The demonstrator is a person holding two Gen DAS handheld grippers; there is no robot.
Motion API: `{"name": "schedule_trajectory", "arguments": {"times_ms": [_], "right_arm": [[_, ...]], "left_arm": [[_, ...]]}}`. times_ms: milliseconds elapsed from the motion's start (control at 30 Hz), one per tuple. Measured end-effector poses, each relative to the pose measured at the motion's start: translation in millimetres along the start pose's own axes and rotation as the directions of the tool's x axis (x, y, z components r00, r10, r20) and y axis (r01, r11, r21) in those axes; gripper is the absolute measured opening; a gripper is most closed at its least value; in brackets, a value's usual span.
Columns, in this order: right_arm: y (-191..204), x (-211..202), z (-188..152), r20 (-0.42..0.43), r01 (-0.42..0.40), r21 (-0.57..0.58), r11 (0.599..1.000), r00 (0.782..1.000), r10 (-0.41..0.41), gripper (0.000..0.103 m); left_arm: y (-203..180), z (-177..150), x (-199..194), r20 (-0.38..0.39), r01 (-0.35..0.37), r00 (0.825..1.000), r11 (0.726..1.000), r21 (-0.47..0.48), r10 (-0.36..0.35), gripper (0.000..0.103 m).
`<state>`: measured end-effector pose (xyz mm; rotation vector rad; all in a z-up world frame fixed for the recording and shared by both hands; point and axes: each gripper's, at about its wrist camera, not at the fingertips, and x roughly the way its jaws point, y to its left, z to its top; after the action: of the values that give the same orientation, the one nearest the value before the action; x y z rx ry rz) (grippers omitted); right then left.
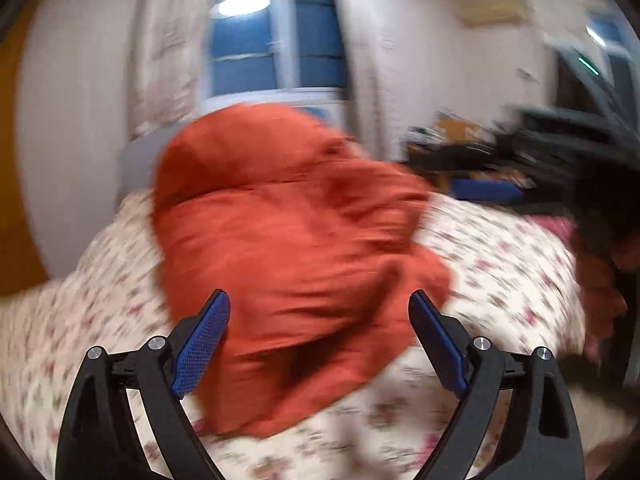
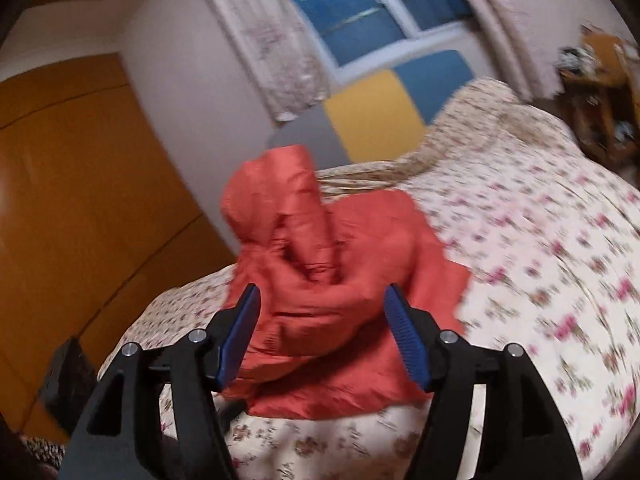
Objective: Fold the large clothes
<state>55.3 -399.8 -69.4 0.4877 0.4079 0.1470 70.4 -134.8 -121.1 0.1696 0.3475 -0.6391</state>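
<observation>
Looking along the left gripper (image 1: 319, 300), its blue-padded jaws are spread wide and holding nothing, the orange jacket (image 1: 288, 248) bunched on the floral bedspread (image 1: 500, 272) just beyond the tips. The picture is blurred, so whether the pads touch cloth is hard to call. Behind the heap, a window (image 1: 276, 40) shows blue, and dark cluttered furniture (image 1: 520, 148) sits far right. Over to the right gripper (image 2: 320, 300): jaws spread just as wide, empty too, with the same jacket (image 2: 340, 280) crumpled near the bed's left edge and its hood end rising on the far side. An orange wardrobe (image 2: 80, 180) fills the left, bedspread (image 2: 540, 240) stretching right.
</observation>
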Motion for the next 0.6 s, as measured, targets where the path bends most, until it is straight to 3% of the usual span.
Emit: {"name": "schedule_trajectory", "arguments": {"times_ms": [67, 133, 167, 233, 300, 367, 467, 600], "right_arm": [[9, 13, 2, -0.026, 0.014, -0.047, 0.999, 1.000, -0.015, 0.059], [14, 30, 0, -0.067, 0.060, -0.094, 0.994, 0.996, -0.066, 0.026], [13, 36, -1, -0.086, 0.084, -0.103, 0.991, 0.992, -0.093, 0.018], [6, 43, -5, -0.116, 0.106, -0.081, 0.991, 0.987, -0.115, 0.012], [-6, 45, -14, -0.143, 0.157, -0.062, 0.986, 0.976, -0.164, 0.007], [-22, 47, -28, -0.181, 0.208, -0.056, 0.976, 0.960, -0.215, 0.005], [-57, 52, -52, -0.242, 0.291, -0.018, 0.956, 0.927, -0.287, 0.000], [-81, 40, -63, -0.237, 0.249, 0.110, 0.962, 0.947, -0.218, 0.004]], "left_arm": [[29, 3, 2, -0.003, -0.075, 0.997, 0.991, -0.108, 0.075, 0.090], [65, 5, 10, -0.037, -0.161, 0.987, 0.954, -0.251, 0.157, 0.090], [76, 5, 13, -0.050, -0.181, 0.984, 0.939, -0.294, 0.174, 0.090], [98, 4, 23, -0.085, -0.222, 0.975, 0.896, -0.384, 0.205, 0.090], [106, 4, 41, -0.136, -0.223, 0.974, 0.878, -0.424, 0.182, 0.090], [100, 3, 61, -0.177, -0.202, 0.974, 0.890, -0.408, 0.140, 0.090], [77, 3, 83, -0.176, -0.145, 0.981, 0.922, -0.359, 0.085, 0.090], [65, -1, 93, -0.181, -0.089, 0.983, 0.926, -0.367, 0.023, 0.090]]}}
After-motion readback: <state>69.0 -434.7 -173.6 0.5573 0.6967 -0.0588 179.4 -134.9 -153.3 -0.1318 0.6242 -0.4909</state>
